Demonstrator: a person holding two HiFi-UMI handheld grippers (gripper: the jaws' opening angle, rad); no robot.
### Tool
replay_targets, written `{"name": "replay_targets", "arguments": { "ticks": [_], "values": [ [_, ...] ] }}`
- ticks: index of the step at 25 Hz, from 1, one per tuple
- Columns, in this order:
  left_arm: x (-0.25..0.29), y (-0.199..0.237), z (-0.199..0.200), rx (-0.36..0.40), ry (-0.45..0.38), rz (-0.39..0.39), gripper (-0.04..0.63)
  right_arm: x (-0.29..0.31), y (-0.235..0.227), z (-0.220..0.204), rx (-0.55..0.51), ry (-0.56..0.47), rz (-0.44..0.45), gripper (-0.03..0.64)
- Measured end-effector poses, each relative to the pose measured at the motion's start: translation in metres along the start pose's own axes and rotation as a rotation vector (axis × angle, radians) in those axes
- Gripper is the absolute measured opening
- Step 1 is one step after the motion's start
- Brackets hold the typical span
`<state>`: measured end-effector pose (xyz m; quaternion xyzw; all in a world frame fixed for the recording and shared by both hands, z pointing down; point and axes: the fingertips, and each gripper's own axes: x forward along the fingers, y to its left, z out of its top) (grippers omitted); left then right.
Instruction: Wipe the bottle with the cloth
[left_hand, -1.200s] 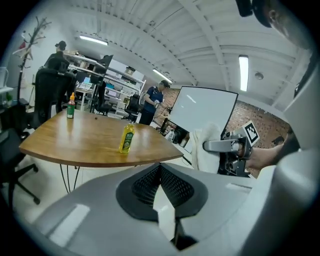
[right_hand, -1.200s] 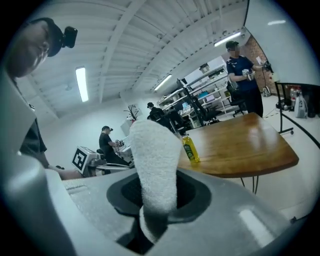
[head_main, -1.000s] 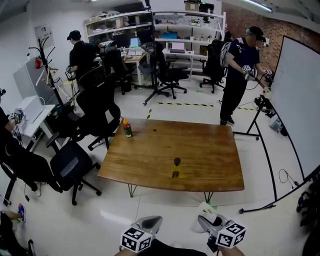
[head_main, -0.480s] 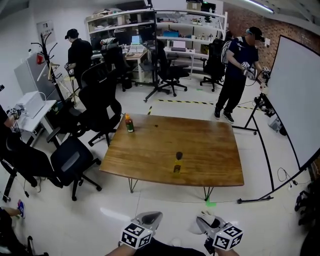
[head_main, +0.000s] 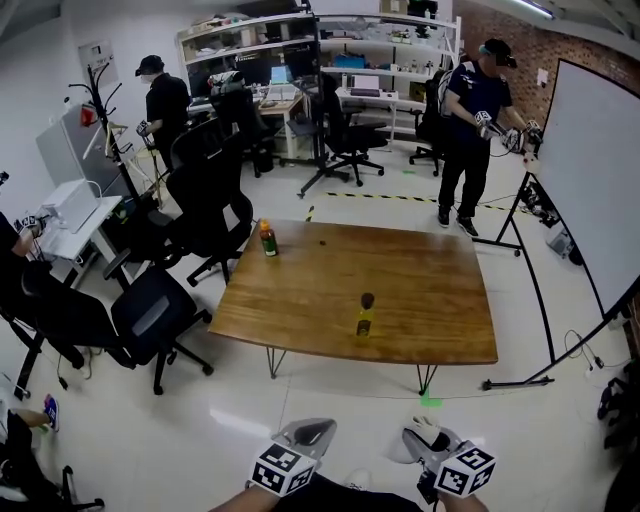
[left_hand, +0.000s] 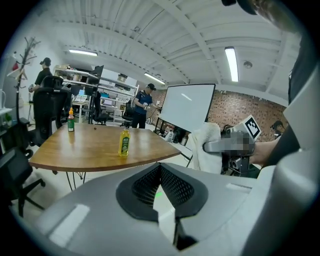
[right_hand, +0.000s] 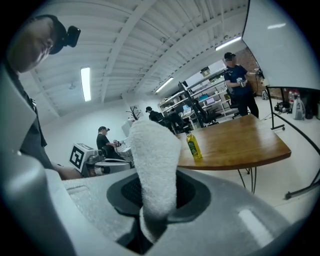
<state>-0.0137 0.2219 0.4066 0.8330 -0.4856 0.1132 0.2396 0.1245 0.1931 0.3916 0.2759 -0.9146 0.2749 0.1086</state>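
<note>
1. Wood-topped table (head_main: 430, 290), on thin metal legs. A yellow bottle (head_main: 365, 318) with a dark cap stands upright on it, close to the table's near long edge and roughly midway along that edge.
2. A second bottle (head_main: 268, 238), darker with an orange-red cap, stands upright at the table's far-left corner, well apart from the yellow one.
3. Left gripper (head_main: 308, 434): off the table's near side, over the pale floor, touching nothing. In its own view the jaws are pressed together with nothing between them.
4. Right gripper (head_main: 425, 445): also off the table's near side, just beside the left one. Its jaws are clamped on a white cloth (right_hand: 156, 150), a terry strip that stands up out of the jaws.
5. Both gripper views face the table. The yellow bottle (left_hand: 123, 142) is ahead of both, well apart from each gripper and from the cloth.
6. Around the table:
   - A whiteboard (head_main: 600, 170) stands off its right end.
   - Black office chairs (head_main: 150, 315) are off its left end.
   - One person (head_main: 470, 120) stands beyond its far-right corner.
   - Another person (head_main: 165, 100) stands beyond its far-left corner, by the shelves (head_main: 380, 50).
</note>
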Motion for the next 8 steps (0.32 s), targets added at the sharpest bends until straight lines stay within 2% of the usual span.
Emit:
{"name": "replay_targets", "arguments": {
  "ticks": [8],
  "values": [
    [-0.0063, -0.0022, 0.0066, -0.005, -0.024, 0.008, 0.017, 0.0009, 0.0032, -0.0003, 0.004, -0.014, 0.022, 0.072]
  ]
}}
